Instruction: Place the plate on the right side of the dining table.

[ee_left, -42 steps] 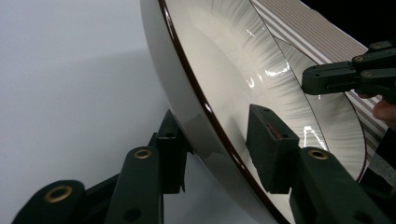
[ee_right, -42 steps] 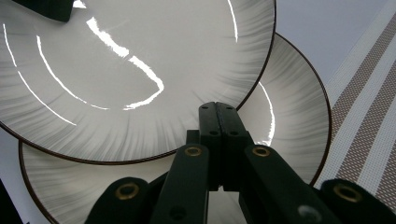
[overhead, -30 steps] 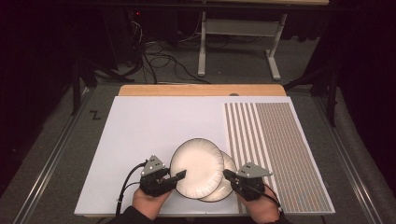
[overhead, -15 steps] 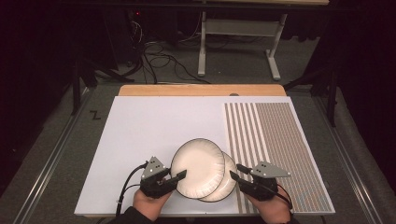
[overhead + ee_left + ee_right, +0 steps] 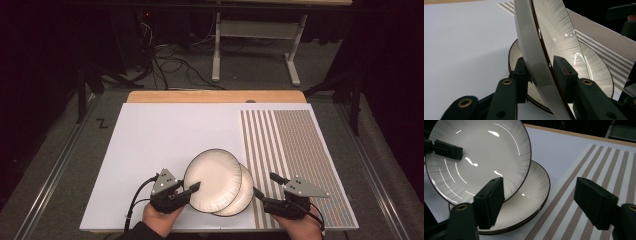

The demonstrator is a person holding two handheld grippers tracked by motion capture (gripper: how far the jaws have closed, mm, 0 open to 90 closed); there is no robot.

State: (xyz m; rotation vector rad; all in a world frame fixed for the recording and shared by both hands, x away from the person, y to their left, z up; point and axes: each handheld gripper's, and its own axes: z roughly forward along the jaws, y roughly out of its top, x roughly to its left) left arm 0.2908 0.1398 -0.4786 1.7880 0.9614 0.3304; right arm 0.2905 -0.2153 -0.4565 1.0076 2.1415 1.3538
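Top plate: the top plate is lifted and tilted at the near edge of the worktop, leaning over the lower plates stacked under it.
Left claw: the left claw pinches the top plate's left rim, one pad on each face, as the left gripper view shows.
Right claw: the right claw has just been opening; it now stands spread with nothing between its pads, just right of the plates over the striped mat.
Risk: I judge the glossy plate, held by one rim only, could pivot or slip and knock the stack; a jerky lift would cause it.
Surface: a white sheet covers the wooden worktop, with the mat on the right.
Room: dark, with cables on the floor and a table frame at the far side.
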